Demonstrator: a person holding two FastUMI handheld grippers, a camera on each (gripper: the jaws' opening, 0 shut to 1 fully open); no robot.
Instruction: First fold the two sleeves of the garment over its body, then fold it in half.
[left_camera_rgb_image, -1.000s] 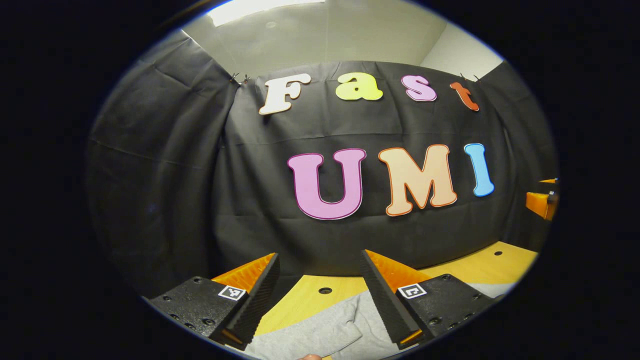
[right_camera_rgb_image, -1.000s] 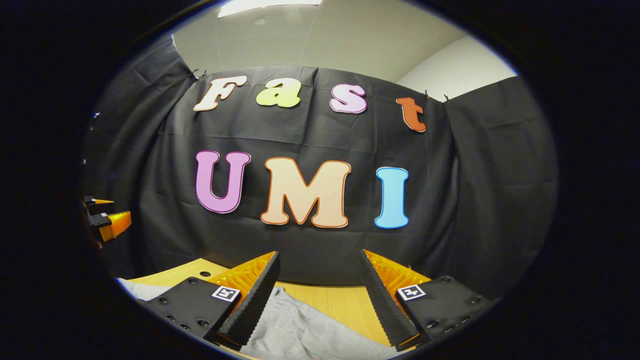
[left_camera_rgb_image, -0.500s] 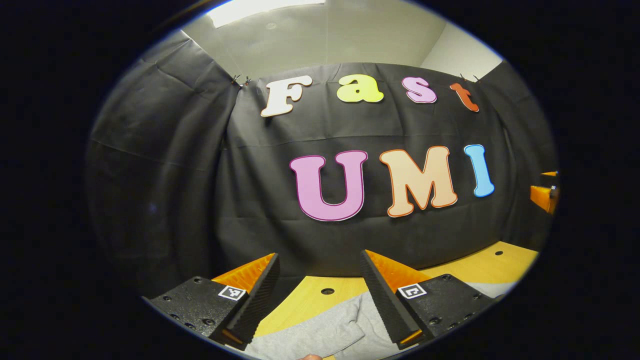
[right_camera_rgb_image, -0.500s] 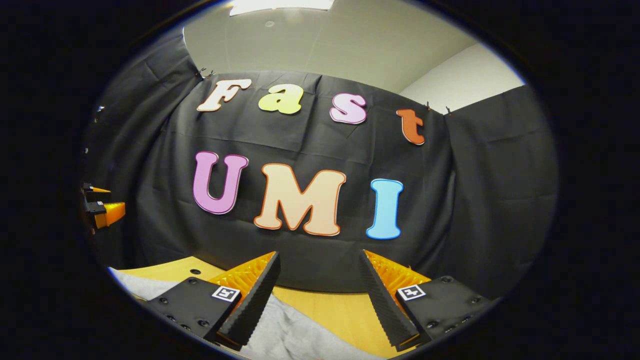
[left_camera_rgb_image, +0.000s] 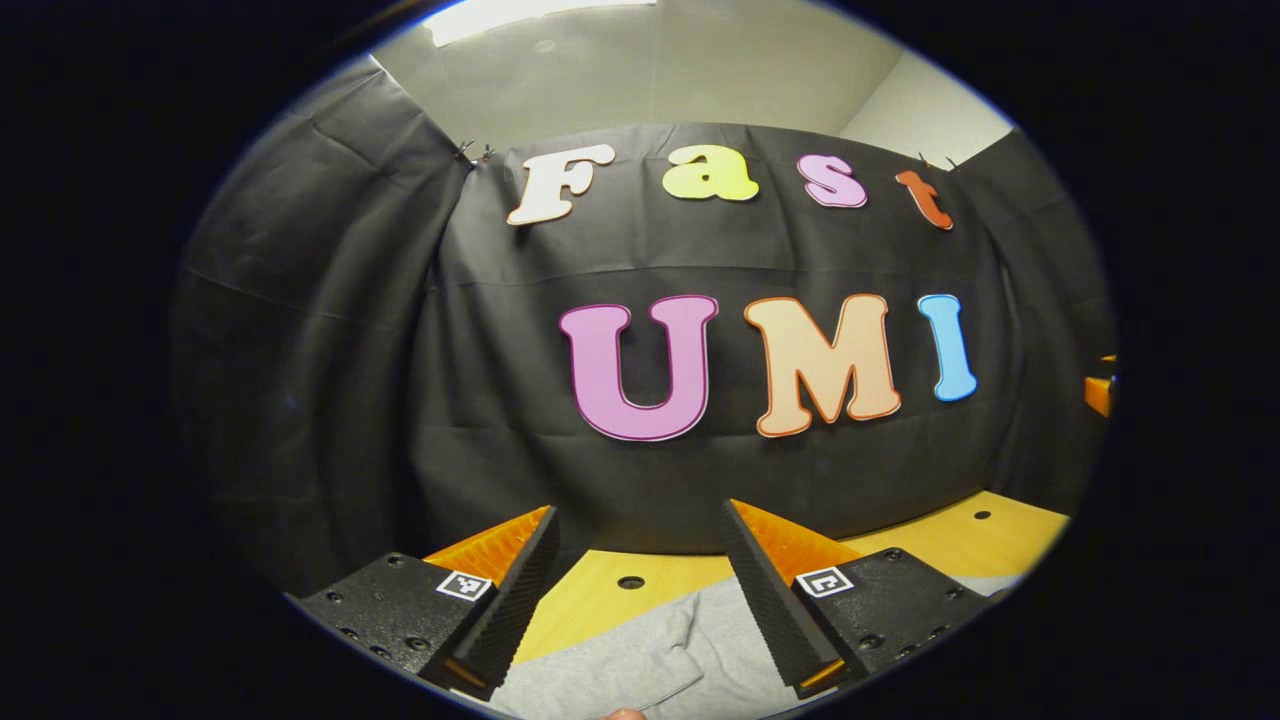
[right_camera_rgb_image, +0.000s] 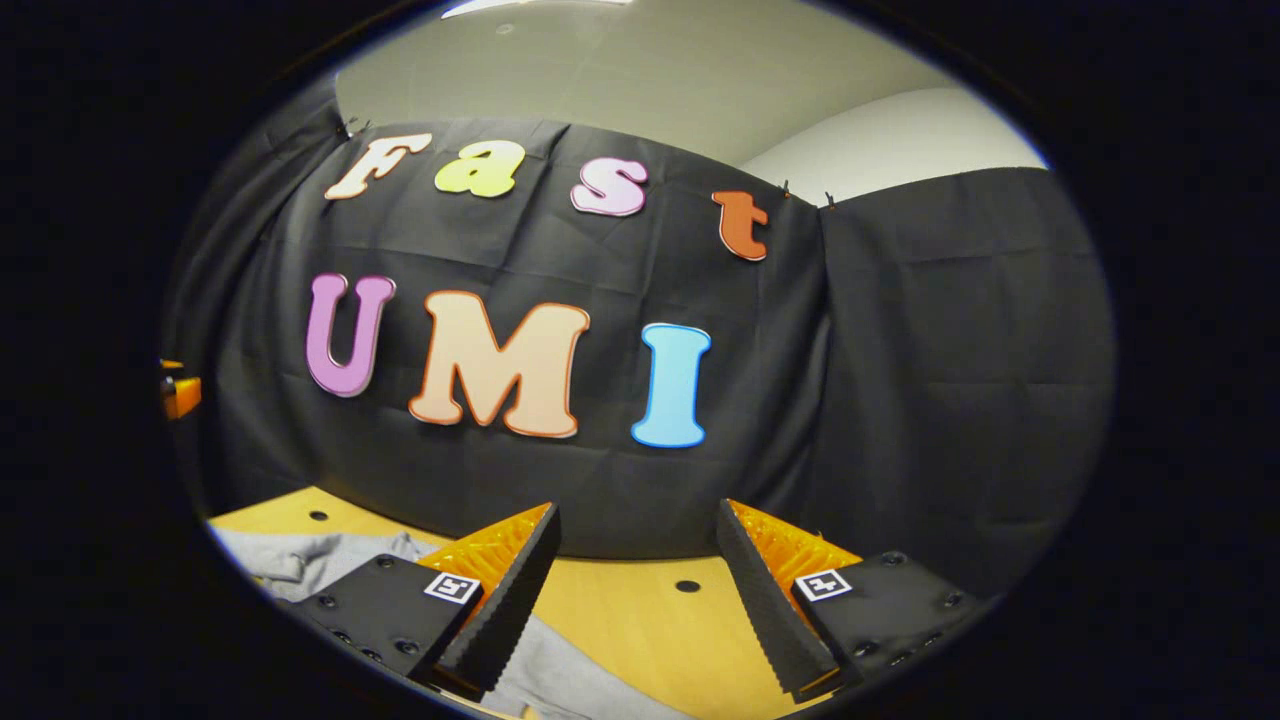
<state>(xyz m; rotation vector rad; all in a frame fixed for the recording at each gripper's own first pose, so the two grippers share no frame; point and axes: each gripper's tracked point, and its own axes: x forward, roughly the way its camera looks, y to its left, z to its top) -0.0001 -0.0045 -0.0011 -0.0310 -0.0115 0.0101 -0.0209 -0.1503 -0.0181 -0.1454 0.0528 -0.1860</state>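
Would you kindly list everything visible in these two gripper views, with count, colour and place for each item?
Garment: one, grey, lying on the table below both grippers; its sleeves cannot be told apart here.
Table: one, light wood with small round holes, under the garment.
Booth wall: black cloth, standing behind the table on all sides.
Ceiling: pale grey, above the cloth.
Left gripper: one, black pads with orange backing, open, hanging above the garment.
Right gripper: one, same colours, open, above the garment's edge and bare table.

Garment (left_camera_rgb_image: 640, 655) on table (left_camera_rgb_image: 600, 600) — wall (left_camera_rgb_image: 520, 470) behind.
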